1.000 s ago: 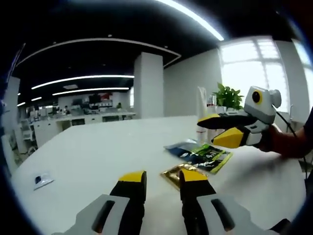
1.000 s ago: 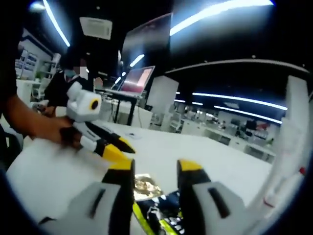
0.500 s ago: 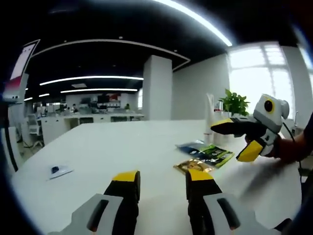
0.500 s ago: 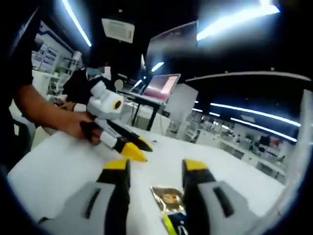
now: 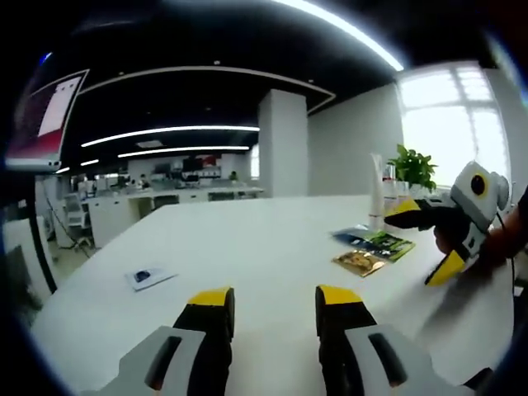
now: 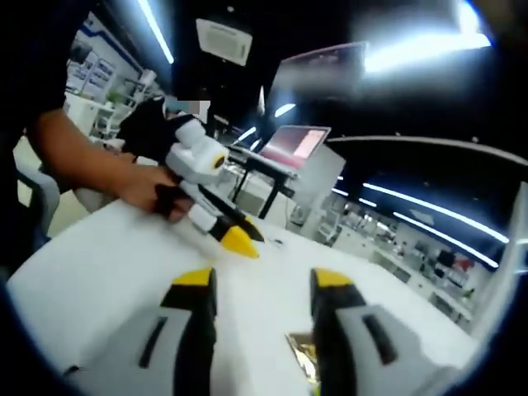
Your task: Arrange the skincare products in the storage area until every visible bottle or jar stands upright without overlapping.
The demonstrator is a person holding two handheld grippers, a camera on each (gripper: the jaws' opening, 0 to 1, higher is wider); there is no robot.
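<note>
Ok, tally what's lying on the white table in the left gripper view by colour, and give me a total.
Gold sachet: 1
Green and black sachet: 1
Blue sachet: 1
Small white packet with a blue mark: 1
Tall white tube standing behind the sachets: 1
Total: 5

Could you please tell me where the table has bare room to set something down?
Bare table lies between the small blue-and-white packet and the gold sachet. It is crowded by the green sachets, white tube and right gripper.
</note>
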